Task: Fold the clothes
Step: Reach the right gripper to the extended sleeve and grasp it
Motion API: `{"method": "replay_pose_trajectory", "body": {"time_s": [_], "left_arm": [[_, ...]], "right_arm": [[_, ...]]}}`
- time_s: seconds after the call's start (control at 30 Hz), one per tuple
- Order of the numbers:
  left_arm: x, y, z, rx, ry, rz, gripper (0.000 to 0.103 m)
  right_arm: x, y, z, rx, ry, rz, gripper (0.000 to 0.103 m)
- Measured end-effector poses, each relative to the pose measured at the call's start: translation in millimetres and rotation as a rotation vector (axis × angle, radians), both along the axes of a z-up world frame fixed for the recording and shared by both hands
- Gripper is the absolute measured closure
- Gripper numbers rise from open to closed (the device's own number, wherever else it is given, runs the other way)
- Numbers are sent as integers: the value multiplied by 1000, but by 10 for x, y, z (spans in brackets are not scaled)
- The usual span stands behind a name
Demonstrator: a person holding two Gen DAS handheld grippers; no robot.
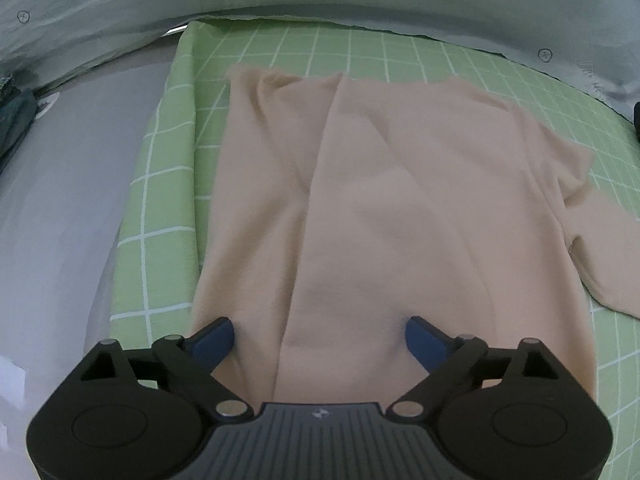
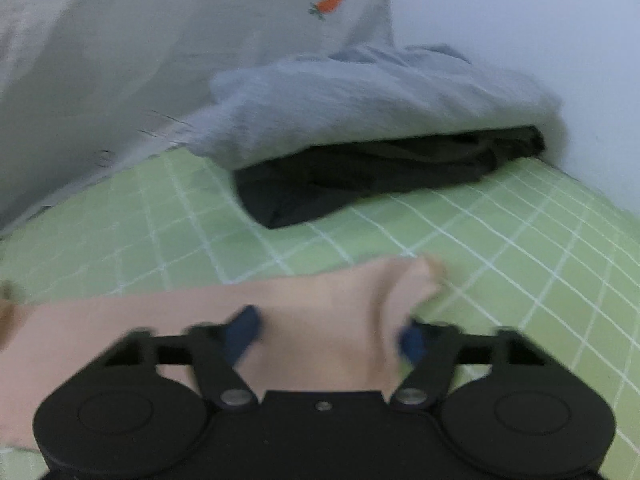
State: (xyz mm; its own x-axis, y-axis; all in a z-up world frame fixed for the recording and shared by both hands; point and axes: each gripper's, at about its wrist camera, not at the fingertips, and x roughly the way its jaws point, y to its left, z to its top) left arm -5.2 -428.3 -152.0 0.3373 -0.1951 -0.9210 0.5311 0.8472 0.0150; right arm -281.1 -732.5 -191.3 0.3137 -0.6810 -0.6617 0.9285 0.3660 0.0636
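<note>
Your left gripper (image 1: pixel 319 334) gapes wide over the peach shirt (image 1: pixel 392 200); right gripper (image 2: pixel 327 332) straddles its hem unpinched, black garment (image 2: pixel 372 176) at 12 o'clock

Left gripper (image 1: pixel 320 338) tilted steeply down, jaws spread wide; right gripper (image 2: pixel 326 334) angled lower, jaws partway apart, blurred.

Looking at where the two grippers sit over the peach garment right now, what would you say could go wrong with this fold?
1. The left gripper is open over a long crease in the peach garment; closing there may pinch a ridge and set the wrinkle.
2. The right gripper straddles the sleeve end near the green checked sheet; it might catch the sheet too.
3. The right wrist view is blurred, so the grasp could land off the edge.
</note>
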Motion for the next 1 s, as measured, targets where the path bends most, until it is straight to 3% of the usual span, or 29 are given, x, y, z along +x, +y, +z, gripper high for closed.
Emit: {"method": "replay_pose_trajectory", "body": {"time_s": [0.07,0.1,0.2,0.23,0.33,0.47,0.53,0.6,0.67,0.73,0.8,0.83,1.0], "left_arm": [[-13,-7,-11,-1,-1,3,5],[-10,-23,-19,0,1,3,3],[32,-90,-40,8,9,-1,0],[24,-89,-40,7,7,-1,0],[-13,-65,-45,-2,-4,-6,0],[-51,-26,-42,-8,-11,-7,0],[-57,-24,-46,-8,-11,-7,0],[-69,-23,-51,-9,-9,-7,0],[-82,-21,-51,-6,-4,-9,0],[-87,-18,-50,-7,2,-13,0],[-114,11,-45,-11,3,-14,0],[-133,23,-40,-15,4,-11,0],[-304,77,58,-40,2,11,1]], "right_arm": [[-2,11,36,42,-60,18,85],[-10,9,49,69,-100,24,88],[-39,17,66,184,-284,26,89],[13,57,82,199,-309,51,89],[339,289,199,199,-323,200,89],[941,793,412,184,-334,506,90],[1229,1122,445,160,-269,678,89],[1479,1444,442,130,-176,831,76],[1624,1716,420,63,-55,926,24],[1606,1849,431,-18,10,952,20],[1492,1802,496,-40,-8,928,12],[1434,1750,520,-35,-20,897,3],[1094,1441,463,-8,-5,674,1]]}}
